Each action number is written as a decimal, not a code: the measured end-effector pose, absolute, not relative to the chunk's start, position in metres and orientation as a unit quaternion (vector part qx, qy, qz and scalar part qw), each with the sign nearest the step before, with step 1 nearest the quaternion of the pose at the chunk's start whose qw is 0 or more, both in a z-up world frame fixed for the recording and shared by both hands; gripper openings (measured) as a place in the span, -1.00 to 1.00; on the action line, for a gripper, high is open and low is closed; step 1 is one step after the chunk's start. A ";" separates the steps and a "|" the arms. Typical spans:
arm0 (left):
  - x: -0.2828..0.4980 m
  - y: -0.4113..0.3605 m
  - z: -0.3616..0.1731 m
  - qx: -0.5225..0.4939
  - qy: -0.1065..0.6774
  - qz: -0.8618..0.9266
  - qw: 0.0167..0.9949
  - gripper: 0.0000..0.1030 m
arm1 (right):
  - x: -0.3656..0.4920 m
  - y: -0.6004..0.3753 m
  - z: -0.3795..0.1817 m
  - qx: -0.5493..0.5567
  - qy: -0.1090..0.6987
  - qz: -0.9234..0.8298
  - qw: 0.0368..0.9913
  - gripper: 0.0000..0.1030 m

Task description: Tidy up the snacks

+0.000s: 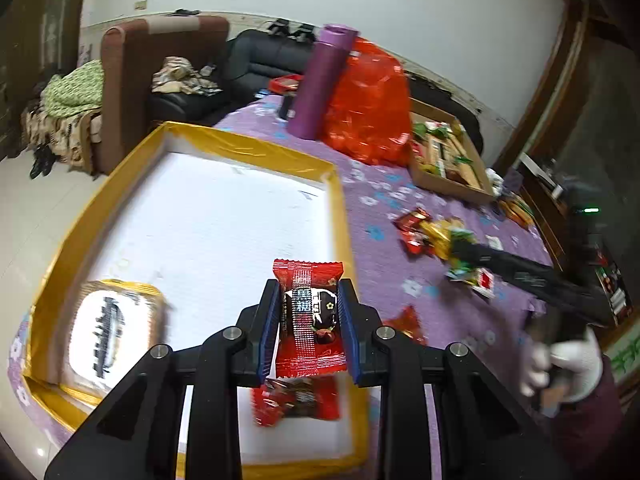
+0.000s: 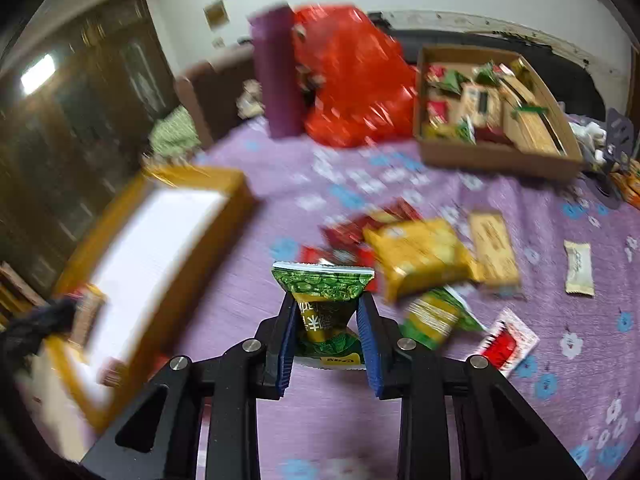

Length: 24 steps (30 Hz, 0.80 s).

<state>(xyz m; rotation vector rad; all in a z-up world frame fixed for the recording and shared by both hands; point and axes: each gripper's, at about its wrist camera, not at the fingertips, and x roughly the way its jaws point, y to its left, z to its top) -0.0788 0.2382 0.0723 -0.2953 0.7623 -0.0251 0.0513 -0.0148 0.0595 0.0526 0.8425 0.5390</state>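
Note:
My left gripper (image 1: 309, 304) is shut on a red snack packet (image 1: 310, 320) and holds it over the near right corner of the gold-rimmed white box (image 1: 256, 148). In that box lie another red packet (image 1: 298, 400) and a tan biscuit pack (image 1: 110, 328). My right gripper (image 2: 327, 320) is shut on a green snack packet (image 2: 326, 304), lifted above the purple cloth. That same gripper (image 1: 472, 258) appears in the left wrist view among the loose snacks (image 1: 428, 232), with a white-gloved hand (image 1: 560, 364) behind it.
A pile of loose snacks (image 2: 420, 256) lies on the purple flowered cloth (image 2: 560, 360). At the back stand a cardboard box of snacks (image 2: 492, 112), a red plastic bag (image 2: 352, 80) and a purple tube (image 2: 276, 72). The gold box (image 2: 160, 232) sits left.

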 end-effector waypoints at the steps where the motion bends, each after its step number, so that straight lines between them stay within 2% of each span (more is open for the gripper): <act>1: -0.075 0.245 0.071 -0.147 0.373 -0.003 0.916 -0.50 | 0.047 -0.008 0.067 0.032 0.401 0.279 0.872 -0.43; 5: -0.061 0.267 0.063 -0.163 0.389 0.020 0.907 -0.50 | 0.028 0.036 0.079 0.029 0.405 0.348 0.845 -0.43; 13: -0.049 0.299 0.054 -0.196 0.399 0.053 0.894 -0.47 | 0.011 0.121 0.059 -0.004 0.430 0.405 0.807 -0.43; 14: -0.050 0.303 0.053 -0.204 0.398 0.050 0.893 -0.44 | 0.010 0.127 0.057 -0.008 0.431 0.407 0.805 -0.43; 17: -0.053 0.309 0.051 -0.224 0.396 0.048 0.889 -0.05 | 0.005 0.144 0.051 -0.023 0.437 0.414 0.798 -0.36; 22: -0.069 0.312 0.060 -0.237 0.376 0.047 0.895 -0.04 | 0.004 0.140 0.058 -0.003 0.433 0.422 0.797 -0.31; 24: -0.075 0.311 0.064 -0.238 0.367 0.046 0.898 0.06 | 0.009 0.126 0.064 0.014 0.427 0.413 0.805 -0.25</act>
